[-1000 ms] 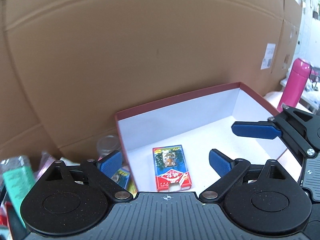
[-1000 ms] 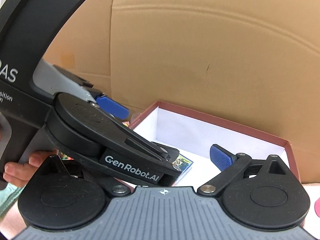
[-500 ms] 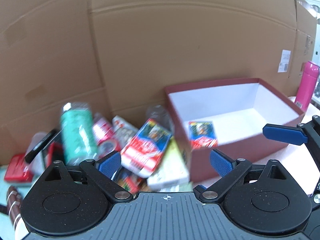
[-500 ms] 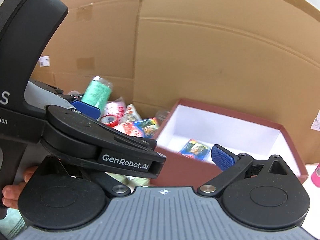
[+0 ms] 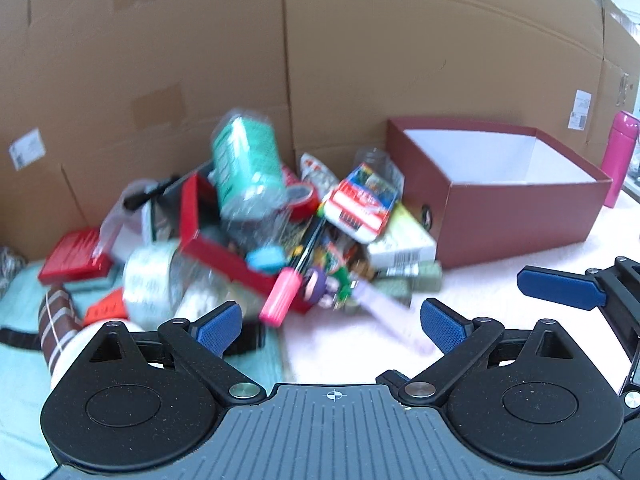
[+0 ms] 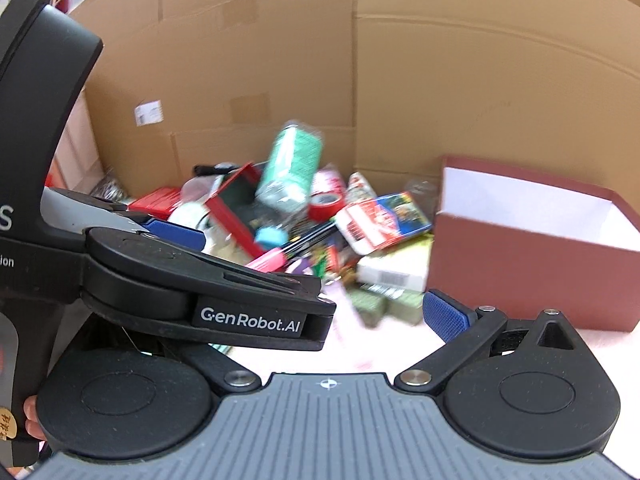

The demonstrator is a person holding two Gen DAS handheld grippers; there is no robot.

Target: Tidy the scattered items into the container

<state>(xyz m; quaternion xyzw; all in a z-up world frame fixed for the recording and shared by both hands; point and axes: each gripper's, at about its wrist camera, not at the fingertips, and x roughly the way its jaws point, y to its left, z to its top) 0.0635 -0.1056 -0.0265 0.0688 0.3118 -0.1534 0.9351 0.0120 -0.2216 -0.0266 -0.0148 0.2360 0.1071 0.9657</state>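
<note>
Now the left gripper (image 5: 331, 322) hangs wide open and empty above the blurred heap of scattered items (image 5: 280, 236), glossy packets, a pink marker (image 5: 282, 298) and a teal-labelled bottle (image 5: 246, 164). Just right stands the maroon cardboard box (image 5: 516, 216), matte, white-lined. Only the right wrist view shows the left gripper's black body crossing it; the right gripper (image 6: 340, 312) is spread too, holding nothing.

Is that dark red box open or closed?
Open. The red box has no lid on top, and its white inner walls show from above in both views.
</note>
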